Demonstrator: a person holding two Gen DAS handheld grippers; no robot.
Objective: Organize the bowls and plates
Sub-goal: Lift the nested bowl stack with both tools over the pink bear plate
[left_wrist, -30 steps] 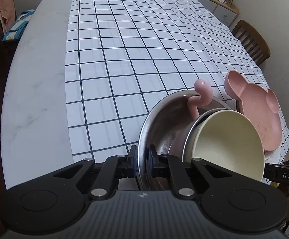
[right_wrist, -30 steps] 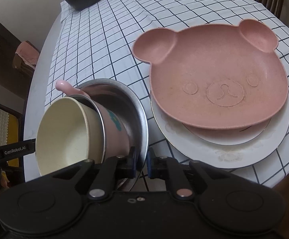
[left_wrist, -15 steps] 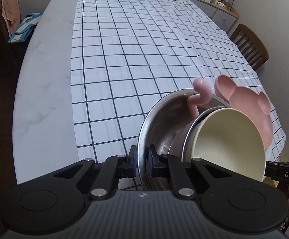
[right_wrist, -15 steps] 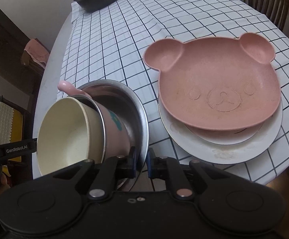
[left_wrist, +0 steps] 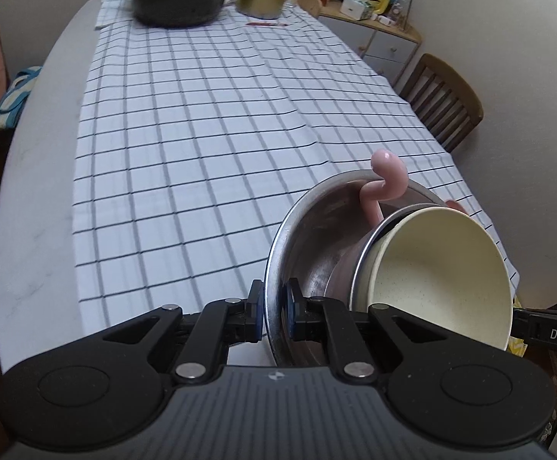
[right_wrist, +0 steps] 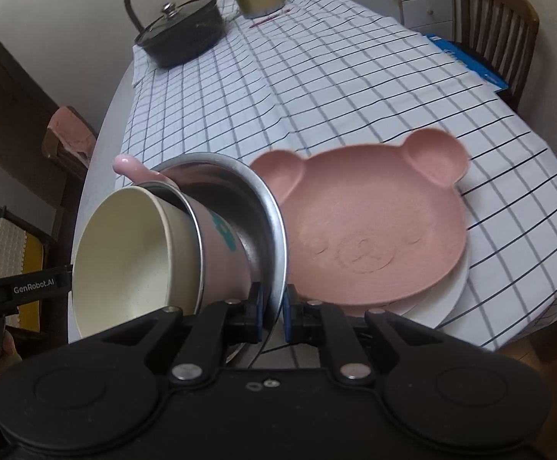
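Both the left gripper (left_wrist: 272, 312) and right gripper (right_wrist: 272, 312) have fingers clamped on the steel bowl's (left_wrist: 309, 230) rim, at nine and three o'clock, above the surface (left_wrist: 29, 207). The nested cream bowl (left_wrist: 443, 272) and pink cup (right_wrist: 224, 253) tilt steeply; uneven lifting could spill them.

Soft, even indoor light, motion blur on the pink bear plate (right_wrist: 359, 230), fisheye bending the edges.

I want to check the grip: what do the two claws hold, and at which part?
Both hold the steel bowl: the left claw and the right claw are each shut on its thin rim, on opposite sides. A cream bowl lies nested inside it.
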